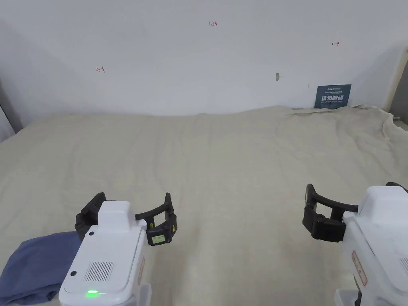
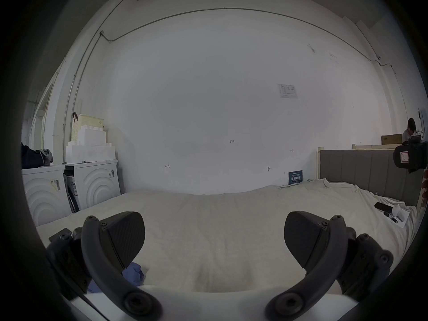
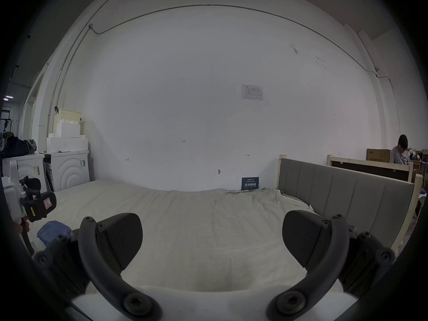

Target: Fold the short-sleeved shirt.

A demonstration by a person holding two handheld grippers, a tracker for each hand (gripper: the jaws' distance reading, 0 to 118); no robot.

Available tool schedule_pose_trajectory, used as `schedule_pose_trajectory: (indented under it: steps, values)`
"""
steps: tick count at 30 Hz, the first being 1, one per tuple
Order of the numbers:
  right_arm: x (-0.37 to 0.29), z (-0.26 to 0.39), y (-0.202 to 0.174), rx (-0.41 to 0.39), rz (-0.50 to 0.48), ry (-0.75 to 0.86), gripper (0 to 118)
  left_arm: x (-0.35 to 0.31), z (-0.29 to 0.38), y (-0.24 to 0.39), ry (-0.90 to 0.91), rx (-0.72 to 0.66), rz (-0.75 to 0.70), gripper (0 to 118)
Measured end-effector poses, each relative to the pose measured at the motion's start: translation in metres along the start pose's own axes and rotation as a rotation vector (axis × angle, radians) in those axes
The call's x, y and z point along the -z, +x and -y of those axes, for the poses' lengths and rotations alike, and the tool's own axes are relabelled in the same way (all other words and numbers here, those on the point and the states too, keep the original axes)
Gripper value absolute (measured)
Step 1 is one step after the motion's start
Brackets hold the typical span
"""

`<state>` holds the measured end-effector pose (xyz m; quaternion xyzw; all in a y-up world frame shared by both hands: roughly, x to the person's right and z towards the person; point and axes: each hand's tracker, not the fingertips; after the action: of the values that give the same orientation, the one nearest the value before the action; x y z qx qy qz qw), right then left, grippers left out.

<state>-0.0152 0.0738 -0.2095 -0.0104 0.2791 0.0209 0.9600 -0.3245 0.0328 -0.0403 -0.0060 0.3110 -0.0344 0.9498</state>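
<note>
Short-sleeved shirt (image 1: 34, 265) of soft blue cloth lies bunched at the near left edge of the cream bedsheet (image 1: 239, 167), just beside the left gripper (image 1: 131, 211). Both it and the right gripper (image 3: 212, 240) hover with jaws spread wide, empty. Folding looks unstarted; next, I'd say, comes pinching the shirt and spreading it flat mid-bed.

A bed (image 1: 223, 159) under a cream sheet — a crumpled blue shirt (image 1: 34, 267) lies at its near-left edge.
</note>
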Motion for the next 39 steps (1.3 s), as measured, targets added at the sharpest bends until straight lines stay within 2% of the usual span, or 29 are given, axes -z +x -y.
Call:
schedule_pose_trajectory:
  steps: [39]
  values:
    - [-0.0018, -0.0012, -0.0007, -0.004, 0.01, 0.011, 118, -0.0024, -0.0023, 0.0004, 0.018, 0.016, -0.017, 118]
